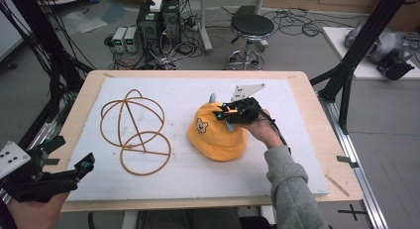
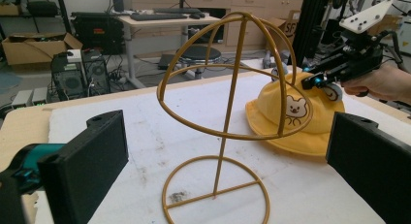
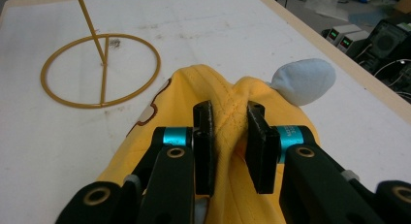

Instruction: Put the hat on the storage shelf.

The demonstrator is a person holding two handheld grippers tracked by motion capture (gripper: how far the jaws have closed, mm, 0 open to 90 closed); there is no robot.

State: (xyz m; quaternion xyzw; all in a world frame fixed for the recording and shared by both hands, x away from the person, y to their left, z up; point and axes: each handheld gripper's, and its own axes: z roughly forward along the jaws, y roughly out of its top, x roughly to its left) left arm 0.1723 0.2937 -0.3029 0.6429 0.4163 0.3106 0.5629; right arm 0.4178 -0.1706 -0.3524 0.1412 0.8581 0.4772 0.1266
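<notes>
Hat [image 1: 218,132] pinched at its crown, right of a wire hat stand [image 1: 134,131].
Left of the stand, the left gripper [image 1: 81,165] waits wide open; the right gripper [image 3: 231,136] clamps soft, light fabric that bunches, likely best held there.

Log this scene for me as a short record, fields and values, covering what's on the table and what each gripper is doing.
surface: white mat on wooden table
hat: yellow bear hat, lying right of the stand
stand: gold wire hat stand, upright, bare
right gripper: pinching the hat's crown
left gripper: open, at the table's near left corner
</notes>
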